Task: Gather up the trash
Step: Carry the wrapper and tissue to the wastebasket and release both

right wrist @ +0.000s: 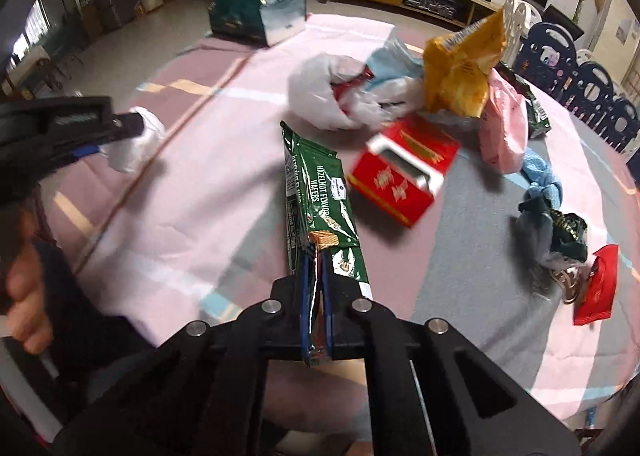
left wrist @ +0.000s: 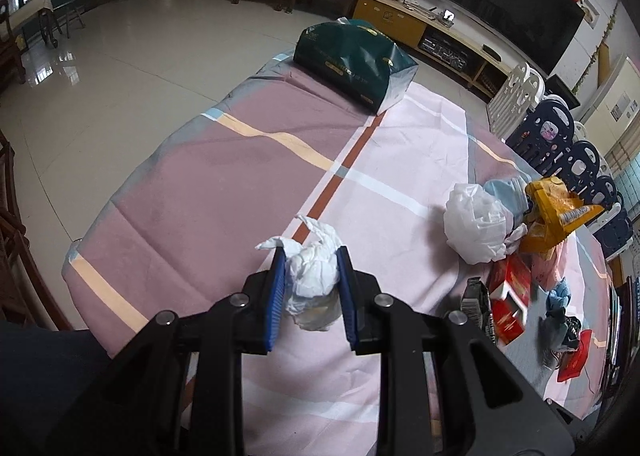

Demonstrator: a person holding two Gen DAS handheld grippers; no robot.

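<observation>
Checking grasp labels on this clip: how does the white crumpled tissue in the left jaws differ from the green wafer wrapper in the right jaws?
The white crumpled tissue is a soft, rounded wad; the green wafer wrapper is flat, long and glossy, with printed text.
The tissue bulges between jaws that stand partly apart; the wrapper is pinched thin, with the jaws nearly together.
The tissue is gripped around its middle; the wrapper is gripped at one end, the rest sticking out ahead.
Both are held over the cloth-covered table.

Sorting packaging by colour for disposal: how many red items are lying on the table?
2: a red box mid-table beside the white plastic bag, and a small red wrapper near the table's right edge. More may hide inside the heap.
</observation>
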